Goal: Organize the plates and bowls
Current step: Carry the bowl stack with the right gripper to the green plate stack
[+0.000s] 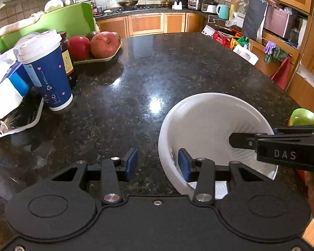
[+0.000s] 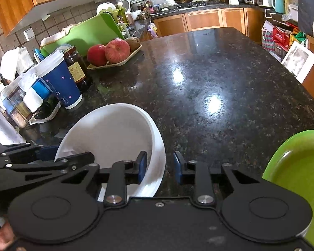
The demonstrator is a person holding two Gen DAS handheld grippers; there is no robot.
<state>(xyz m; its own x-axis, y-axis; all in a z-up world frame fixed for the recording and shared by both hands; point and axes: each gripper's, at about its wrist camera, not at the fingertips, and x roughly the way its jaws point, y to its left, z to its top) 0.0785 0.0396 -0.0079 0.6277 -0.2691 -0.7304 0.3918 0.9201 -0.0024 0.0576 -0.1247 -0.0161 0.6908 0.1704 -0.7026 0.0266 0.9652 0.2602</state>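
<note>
On dark counter, tilted white bowl [image 1: 209, 121], rim between both tools' parted pads.

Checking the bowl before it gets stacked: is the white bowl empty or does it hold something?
Empty. The white bowl shows only bare white inside in both views; gripper fingers straddle its rim.

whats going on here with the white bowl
A person with a gripper in each hand is working on a white bowl on the dark counter. Both grippers straddle its rim: the left gripper on one side, the right gripper on the other, neither clamped yet. The bowl looks tilted. A green bowl waits to the right.
</note>
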